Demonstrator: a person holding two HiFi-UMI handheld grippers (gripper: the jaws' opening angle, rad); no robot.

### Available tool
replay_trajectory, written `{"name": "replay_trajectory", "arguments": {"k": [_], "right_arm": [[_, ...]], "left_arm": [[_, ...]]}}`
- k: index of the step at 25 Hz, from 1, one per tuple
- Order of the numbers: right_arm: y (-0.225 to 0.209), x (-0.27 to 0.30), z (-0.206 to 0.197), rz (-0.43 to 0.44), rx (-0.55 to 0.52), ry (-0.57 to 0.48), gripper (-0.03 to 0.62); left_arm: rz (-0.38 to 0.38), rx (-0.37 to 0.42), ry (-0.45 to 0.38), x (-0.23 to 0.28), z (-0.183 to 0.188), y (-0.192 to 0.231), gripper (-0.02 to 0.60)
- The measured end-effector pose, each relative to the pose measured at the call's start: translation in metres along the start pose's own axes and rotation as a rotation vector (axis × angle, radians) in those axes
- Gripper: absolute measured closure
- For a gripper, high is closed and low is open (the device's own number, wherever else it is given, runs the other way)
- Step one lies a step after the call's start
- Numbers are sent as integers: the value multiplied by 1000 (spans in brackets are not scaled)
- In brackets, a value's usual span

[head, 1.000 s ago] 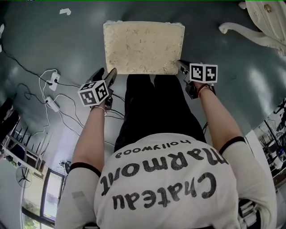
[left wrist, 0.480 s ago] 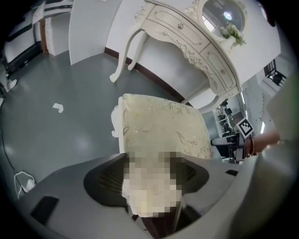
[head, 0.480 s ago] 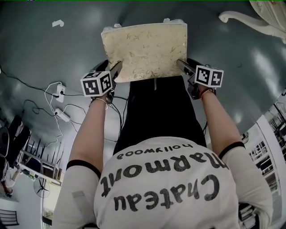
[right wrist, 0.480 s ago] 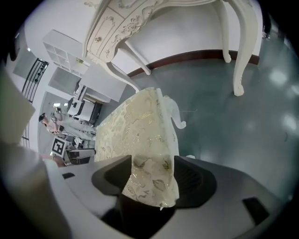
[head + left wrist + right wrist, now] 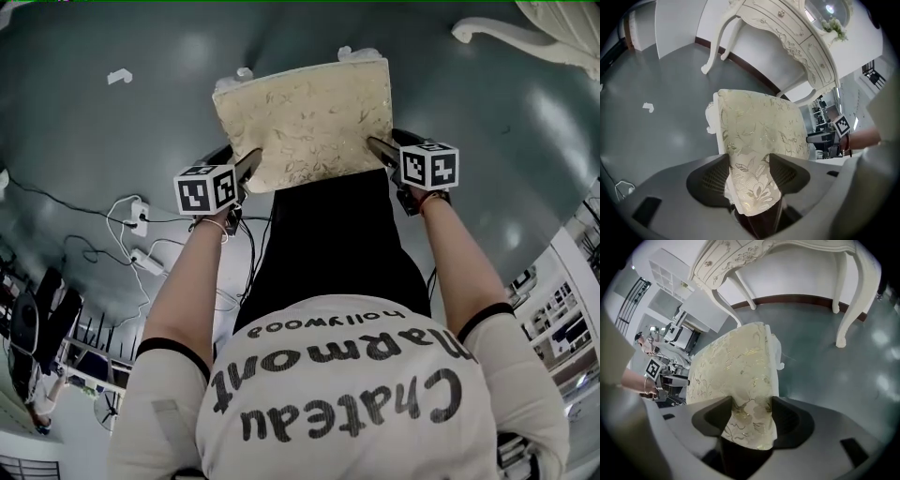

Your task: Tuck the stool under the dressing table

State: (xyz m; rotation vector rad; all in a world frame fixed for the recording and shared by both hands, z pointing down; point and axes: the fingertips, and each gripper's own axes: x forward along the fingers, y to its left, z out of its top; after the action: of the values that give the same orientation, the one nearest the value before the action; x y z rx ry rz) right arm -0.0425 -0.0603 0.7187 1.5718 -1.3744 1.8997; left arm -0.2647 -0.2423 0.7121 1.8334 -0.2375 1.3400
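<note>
Now: both tongs spread over the stool's near corners

Nearest, at the bottom of the head view, a person's white printed shirt [image 5: 347, 403] fills the frame, with bare forearms reaching upward. Above them the left gripper [image 5: 246, 161] sits just left of centre and the right gripper [image 5: 379, 147] just right of it, each at one near corner of the stool [image 5: 309, 117]. Each gripper view shows its jaws wide apart, having just been opening, with a corner of the cream, gold-patterned cushion between them. The fabric brushes the pads, but neither gripper is clenched on it. The stool takes the upper centre, its seat slightly skewed, with grey floor [image 5: 112, 141] around it. Cables and a power strip [image 5: 141, 211] lie at middle left, and a small white scrap [image 5: 119, 75] at upper left. Farthest, the dressing table [image 5: 787, 35] stands beyond the stool and well apart from it, one curved white leg showing at the head view's upper right.
</note>
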Motion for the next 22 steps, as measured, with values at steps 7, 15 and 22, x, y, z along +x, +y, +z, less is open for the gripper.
{"name": "replay_trajectory", "arguments": {"k": [7, 15, 22], "right_arm": [[-1, -2, 0, -71, 52, -79, 318], [2, -11, 6, -114, 153, -196, 318], [-35, -9, 52, -134, 274, -262, 319]], "left_arm": [[3, 23, 49, -1, 1, -2, 302], [-12, 119, -33, -7, 42, -4, 302], [-17, 203, -108, 22, 126, -17, 301]]}}
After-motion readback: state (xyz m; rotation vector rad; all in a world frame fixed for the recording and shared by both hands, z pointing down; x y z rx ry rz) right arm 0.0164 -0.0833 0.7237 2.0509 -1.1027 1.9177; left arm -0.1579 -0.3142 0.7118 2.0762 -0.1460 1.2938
